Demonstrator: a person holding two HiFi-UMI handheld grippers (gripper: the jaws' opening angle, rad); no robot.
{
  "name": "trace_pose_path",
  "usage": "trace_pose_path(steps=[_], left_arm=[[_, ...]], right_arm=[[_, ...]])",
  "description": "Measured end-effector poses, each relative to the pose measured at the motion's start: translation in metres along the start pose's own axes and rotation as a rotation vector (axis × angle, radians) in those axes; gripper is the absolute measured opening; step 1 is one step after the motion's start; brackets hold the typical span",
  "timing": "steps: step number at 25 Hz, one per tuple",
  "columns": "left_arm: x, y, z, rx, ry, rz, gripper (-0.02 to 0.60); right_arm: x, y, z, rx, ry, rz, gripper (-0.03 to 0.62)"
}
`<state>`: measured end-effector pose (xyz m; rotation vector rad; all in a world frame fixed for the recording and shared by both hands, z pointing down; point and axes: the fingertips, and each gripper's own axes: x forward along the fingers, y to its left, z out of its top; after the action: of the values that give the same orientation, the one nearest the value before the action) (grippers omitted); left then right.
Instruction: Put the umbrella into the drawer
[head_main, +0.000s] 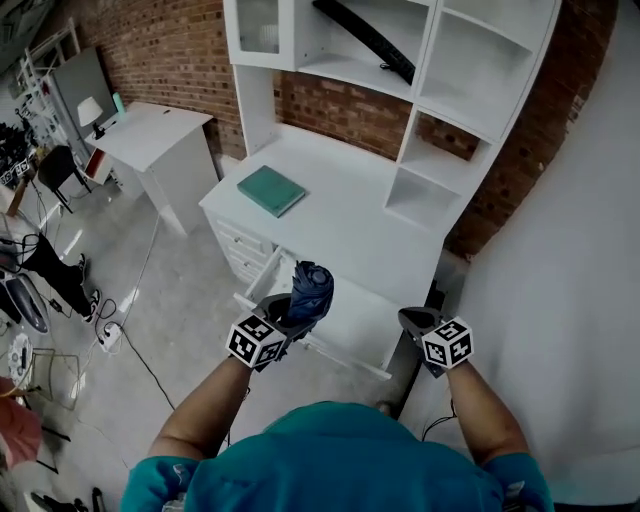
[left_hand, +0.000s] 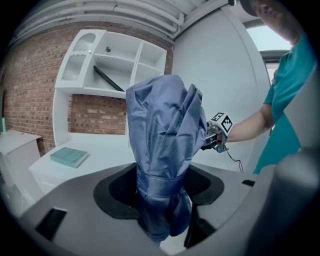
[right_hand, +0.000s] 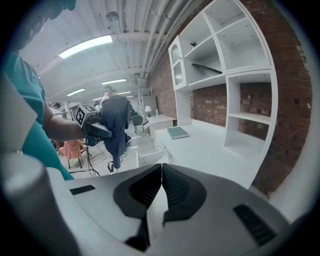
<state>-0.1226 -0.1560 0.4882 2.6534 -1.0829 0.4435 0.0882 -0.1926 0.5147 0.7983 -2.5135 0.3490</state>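
Umbrella (head_main: 311, 288), folded, stands upright, clamped in our left tongs (head_main: 283, 318). The open drawer (head_main: 262, 283) lies just beyond and below them. Our right tongs (head_main: 418, 322) are pressed together, empty. We judge that lowering it in and letting go are still to do.

2 bare forearms (head_main: 200, 412) reach forward, well apart. The left tongs (head_main: 290, 314) tilt slightly down, jaws wide and clamped on the umbrella (head_main: 312, 288), which stands up between them. The right tongs (head_main: 413, 319) point lower, jaws pressed together, nothing between them.
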Motion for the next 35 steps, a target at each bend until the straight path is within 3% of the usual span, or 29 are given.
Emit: trace_pose_path(steps=[6, 10, 21, 27, 35], left_arm=[[0.033, 0.015, 0.011, -0.058, -0.015, 0.19, 0.275], [0.047, 0.027, 0.006, 0.005, 0.054, 0.23, 0.275], [0.09, 0.071, -0.025, 0.223, 0.238, 0.235, 0.275], [0.11, 0.084, -0.04, 0.278, 0.294, 0.236, 0.275], [0.14, 0.098, -0.074, 0.439, 0.443, 0.209, 0.275]], right_arm=[[0.02, -0.058, 0.002, -0.106, 0.037, 0.15, 0.023], [0.038, -0.085, 0.002, -0.097, 0.029, 0.169, 0.023], [0.093, -0.074, -0.008, -0.113, 0.017, 0.208, 0.023], [0.111, -0.071, -0.006, -0.127, 0.008, 0.229, 0.023], [0.127, -0.075, -0.013, -0.117, 0.004, 0.227, 0.023]])
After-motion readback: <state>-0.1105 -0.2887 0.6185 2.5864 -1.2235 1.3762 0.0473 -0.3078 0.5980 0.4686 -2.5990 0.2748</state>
